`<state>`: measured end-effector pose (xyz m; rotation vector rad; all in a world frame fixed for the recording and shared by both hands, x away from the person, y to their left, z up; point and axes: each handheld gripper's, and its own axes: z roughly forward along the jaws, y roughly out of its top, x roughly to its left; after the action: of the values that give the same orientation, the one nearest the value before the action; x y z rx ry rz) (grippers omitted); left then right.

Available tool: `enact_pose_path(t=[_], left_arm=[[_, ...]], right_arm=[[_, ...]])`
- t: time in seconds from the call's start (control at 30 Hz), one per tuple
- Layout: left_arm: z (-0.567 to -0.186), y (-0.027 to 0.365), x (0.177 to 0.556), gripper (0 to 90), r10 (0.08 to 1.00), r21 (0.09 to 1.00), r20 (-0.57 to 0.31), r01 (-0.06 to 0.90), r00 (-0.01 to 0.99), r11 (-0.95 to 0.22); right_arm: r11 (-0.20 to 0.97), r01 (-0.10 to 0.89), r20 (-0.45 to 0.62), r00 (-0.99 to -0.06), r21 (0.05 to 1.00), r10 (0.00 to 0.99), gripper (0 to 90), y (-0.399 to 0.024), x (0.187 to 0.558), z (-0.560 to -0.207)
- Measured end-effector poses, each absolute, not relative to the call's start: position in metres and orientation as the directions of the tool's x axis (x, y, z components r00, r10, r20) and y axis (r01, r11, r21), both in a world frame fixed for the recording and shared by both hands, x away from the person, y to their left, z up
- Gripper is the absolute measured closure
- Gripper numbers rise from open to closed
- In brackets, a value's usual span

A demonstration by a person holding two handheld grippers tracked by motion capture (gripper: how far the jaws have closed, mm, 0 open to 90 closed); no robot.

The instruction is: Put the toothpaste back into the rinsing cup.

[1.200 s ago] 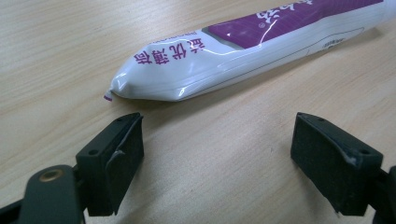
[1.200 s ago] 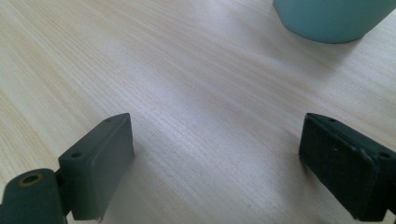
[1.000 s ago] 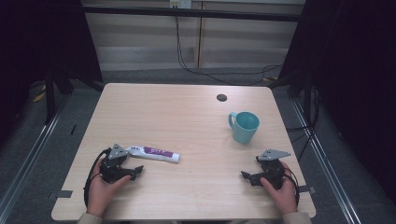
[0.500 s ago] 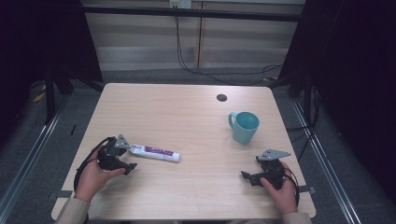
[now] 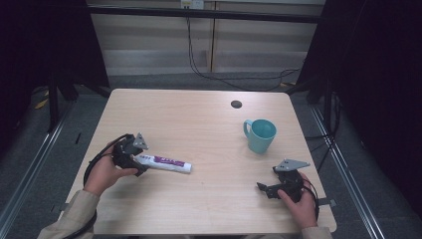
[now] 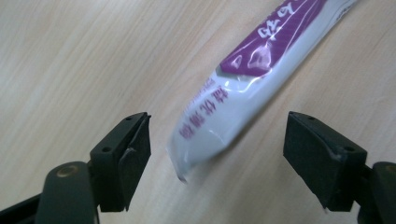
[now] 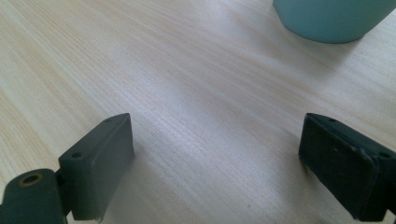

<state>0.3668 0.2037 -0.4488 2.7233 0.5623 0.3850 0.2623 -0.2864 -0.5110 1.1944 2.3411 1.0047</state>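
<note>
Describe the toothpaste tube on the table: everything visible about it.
The toothpaste tube is white, glossy soft plastic with a purple printed band and purple lettering. It lies flat on the pale wooden table, lengthwise left to right in the high view. Its crimped flat end points between the open jaws of the left tool, with a gap showing on each side, so neither pad touches it. Only the table touches it.

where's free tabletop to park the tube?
Widest bare patch: middle of the light wooden table, between the white-and-purple tube and the teal ceramic mug. The far-left stretch before the small black hole is bare too. Crowded: near-left at the left gripper, near-right at the right gripper.
</note>
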Motion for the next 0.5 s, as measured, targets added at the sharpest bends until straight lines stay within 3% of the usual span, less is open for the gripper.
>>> enact_pose_path(t=[0.1,0.33,0.5], left_arm=[[-0.452,0.196,0.373,25.0,0.378,0.329,0.182,0.307,0.907,-0.893],[-0.463,0.192,0.383,32.9,0.361,0.329,0.127,0.304,0.924,-0.894],[-0.467,0.187,0.385,36.1,0.328,0.293,0.137,0.278,0.935,-0.915]], right_arm=[[0.401,0.572,0.027,-0.596,0.716,0.803,9.7,-0.286,0.262,-0.511],[0.400,0.573,0.028,-0.595,0.715,0.803,9.7,-0.286,0.262,-0.511],[0.400,0.574,0.028,-0.595,0.715,0.803,9.7,-0.286,0.262,-0.511]])
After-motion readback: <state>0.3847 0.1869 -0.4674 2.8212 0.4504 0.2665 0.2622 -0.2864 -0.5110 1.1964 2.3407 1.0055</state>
